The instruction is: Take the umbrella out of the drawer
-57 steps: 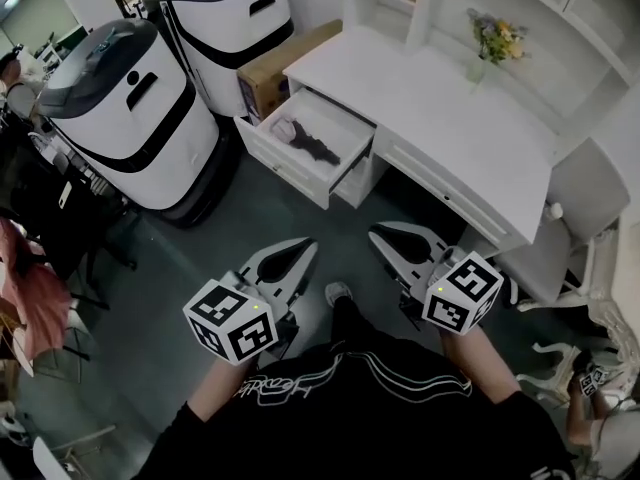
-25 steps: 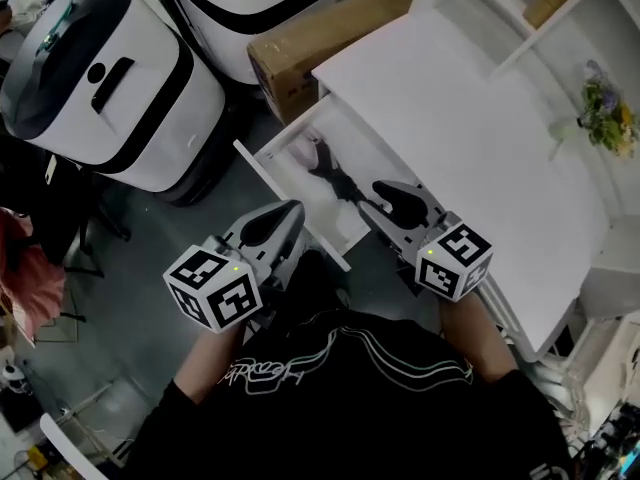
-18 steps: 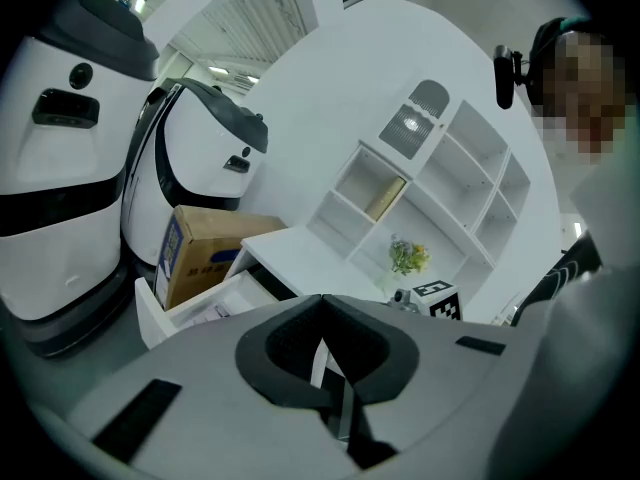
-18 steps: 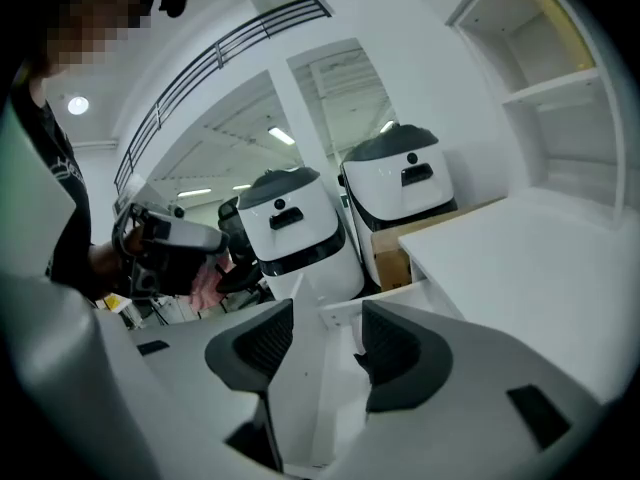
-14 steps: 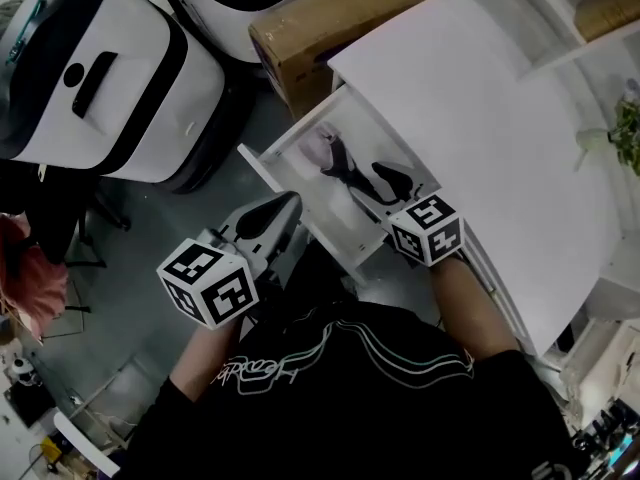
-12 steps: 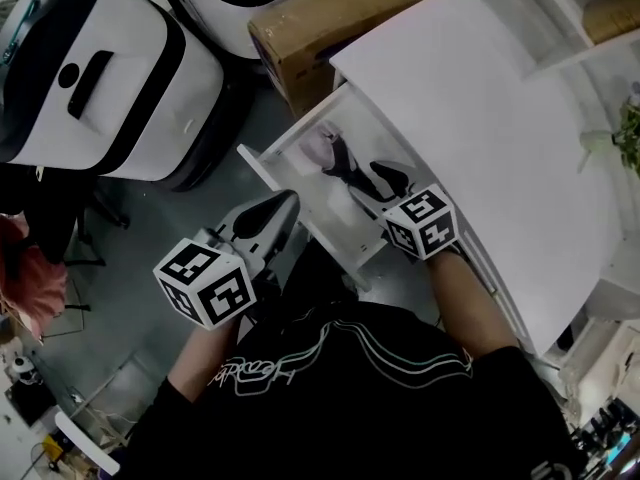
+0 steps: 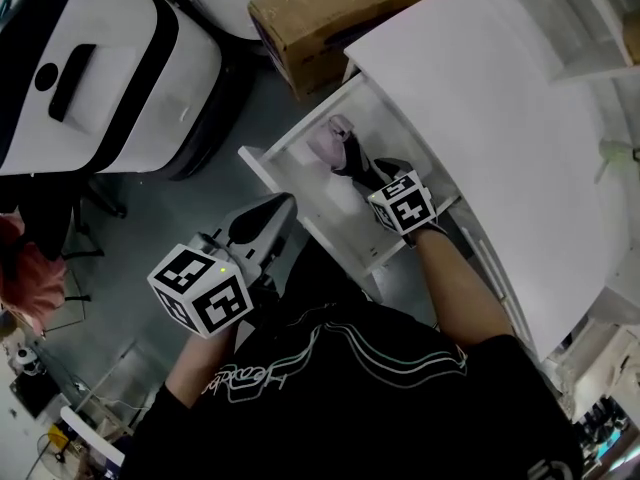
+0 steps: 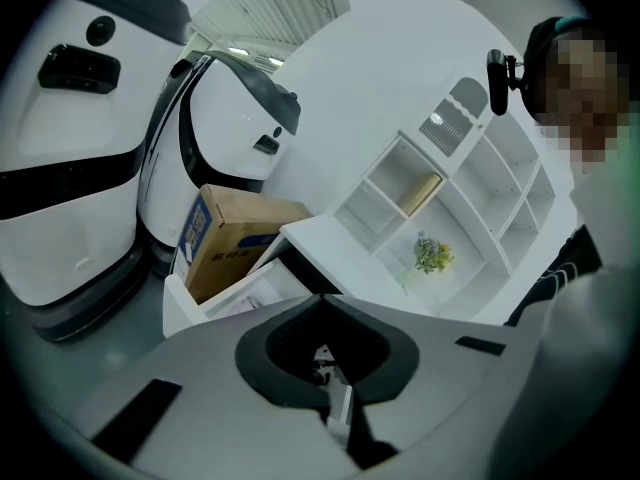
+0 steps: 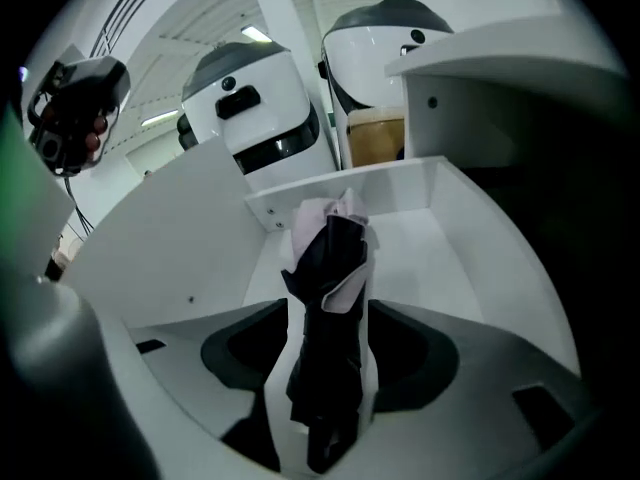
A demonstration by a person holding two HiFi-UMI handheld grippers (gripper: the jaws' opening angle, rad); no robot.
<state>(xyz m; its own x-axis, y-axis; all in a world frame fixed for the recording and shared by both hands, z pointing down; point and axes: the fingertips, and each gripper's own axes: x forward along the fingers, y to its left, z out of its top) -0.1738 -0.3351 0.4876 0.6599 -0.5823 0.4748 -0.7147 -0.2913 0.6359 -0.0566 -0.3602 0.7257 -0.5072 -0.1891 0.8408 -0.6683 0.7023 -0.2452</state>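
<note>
The folded black-and-pink umbrella lies in the open white drawer of the desk. My right gripper reaches down into the drawer. In the right gripper view the umbrella lies lengthwise between the jaws of the right gripper. The jaws are opening, with a strip of white drawer floor showing on each side of it. My left gripper hangs outside the drawer front, over the grey floor, its jaws closed tip to tip with nothing in them. Its tips meet in the left gripper view.
The white desk top overhangs the drawer on the right. A cardboard box stands behind the drawer, next to two large white-and-black machines. The drawer's side walls flank the right gripper closely. Shelves and a small flower vase sit behind the desk.
My right gripper has dropped from above the drawer front down into the drawer, over the umbrella, and its jaws have spread. The left gripper has shifted a little lower beside the drawer front.
</note>
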